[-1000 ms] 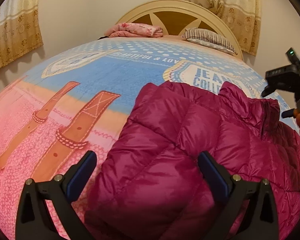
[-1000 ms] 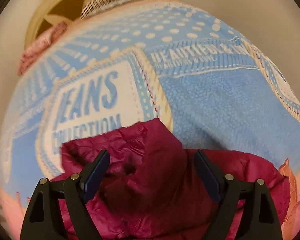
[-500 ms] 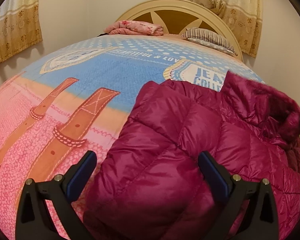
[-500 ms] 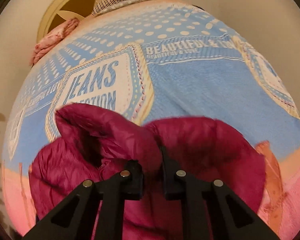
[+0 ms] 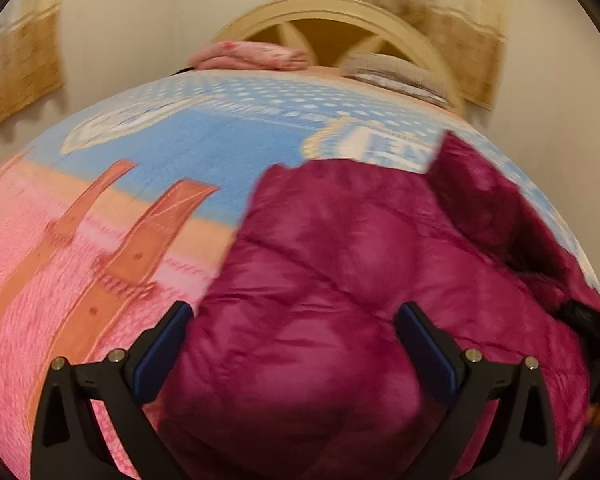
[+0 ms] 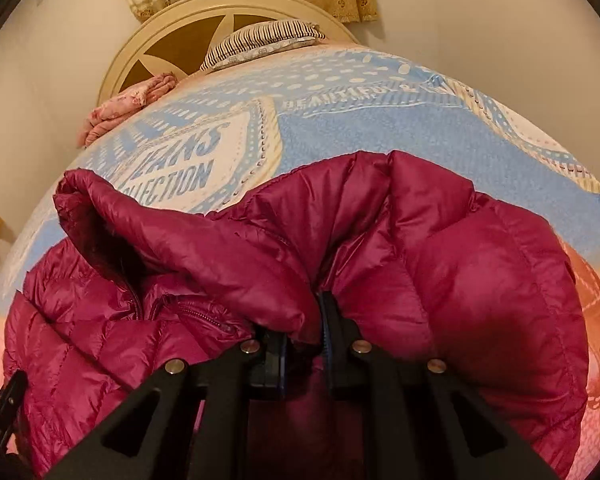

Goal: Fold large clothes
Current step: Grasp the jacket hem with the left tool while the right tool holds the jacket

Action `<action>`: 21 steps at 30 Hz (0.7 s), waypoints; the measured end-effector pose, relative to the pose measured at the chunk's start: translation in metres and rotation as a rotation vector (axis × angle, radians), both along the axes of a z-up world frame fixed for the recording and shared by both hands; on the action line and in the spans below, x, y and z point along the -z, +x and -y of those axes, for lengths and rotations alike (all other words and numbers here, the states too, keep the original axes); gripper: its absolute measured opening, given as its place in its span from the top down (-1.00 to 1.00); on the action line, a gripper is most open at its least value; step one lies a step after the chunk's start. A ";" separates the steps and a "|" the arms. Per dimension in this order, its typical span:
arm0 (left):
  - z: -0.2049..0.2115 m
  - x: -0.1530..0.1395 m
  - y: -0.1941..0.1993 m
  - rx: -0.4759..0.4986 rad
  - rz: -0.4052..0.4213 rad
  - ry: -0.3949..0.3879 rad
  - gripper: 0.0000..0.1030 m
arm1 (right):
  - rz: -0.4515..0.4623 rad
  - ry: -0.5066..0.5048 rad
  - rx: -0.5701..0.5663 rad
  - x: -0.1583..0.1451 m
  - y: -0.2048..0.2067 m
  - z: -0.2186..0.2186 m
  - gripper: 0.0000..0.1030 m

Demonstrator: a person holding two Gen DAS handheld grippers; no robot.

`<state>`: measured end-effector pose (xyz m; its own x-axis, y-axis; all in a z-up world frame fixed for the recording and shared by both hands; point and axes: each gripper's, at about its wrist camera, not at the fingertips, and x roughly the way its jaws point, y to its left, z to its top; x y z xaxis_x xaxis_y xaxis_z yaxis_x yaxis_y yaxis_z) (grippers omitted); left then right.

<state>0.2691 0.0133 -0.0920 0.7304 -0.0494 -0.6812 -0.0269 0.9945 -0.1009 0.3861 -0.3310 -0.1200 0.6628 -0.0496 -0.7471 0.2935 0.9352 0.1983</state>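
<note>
The right gripper [image 6: 303, 346] had its jaws clenched on a fold of the quilted magenta puffer jacket [image 6: 440, 280], which lay on the blue-and-pink printed bedspread [image 6: 420, 128]. The left gripper [image 5: 296, 344] hovered released over the jacket [image 5: 340, 300].

The left gripper [image 5: 290, 344] hangs with its jaws spread wide and nothing between its fingers, while the right gripper [image 6: 304, 340] has its jaws drawn nearly together, pinching a fold of the jacket [image 6: 380, 248] between them.
</note>
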 end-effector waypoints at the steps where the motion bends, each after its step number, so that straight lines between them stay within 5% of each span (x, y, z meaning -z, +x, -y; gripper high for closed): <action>1: 0.008 -0.010 -0.002 0.037 0.014 0.044 -1.00 | 0.008 0.018 0.000 0.000 -0.001 0.003 0.74; 4: 0.021 -0.048 0.000 0.125 0.084 0.039 -1.00 | 0.020 0.037 0.001 0.000 -0.003 0.005 0.74; 9: 0.037 -0.088 0.068 0.193 -0.018 -0.137 -1.00 | 0.023 0.043 0.000 0.000 -0.004 0.007 0.74; 13: 0.067 -0.083 0.115 0.195 -0.074 -0.101 -0.97 | 0.031 0.064 0.000 0.003 -0.004 0.005 0.74; 17: 0.094 -0.056 0.141 0.217 -0.181 -0.094 -0.69 | 0.036 0.072 -0.001 0.003 -0.005 0.006 0.74; 21: 0.094 -0.039 0.146 0.179 -0.240 -0.147 -0.63 | 0.039 0.079 -0.002 0.004 -0.005 0.007 0.74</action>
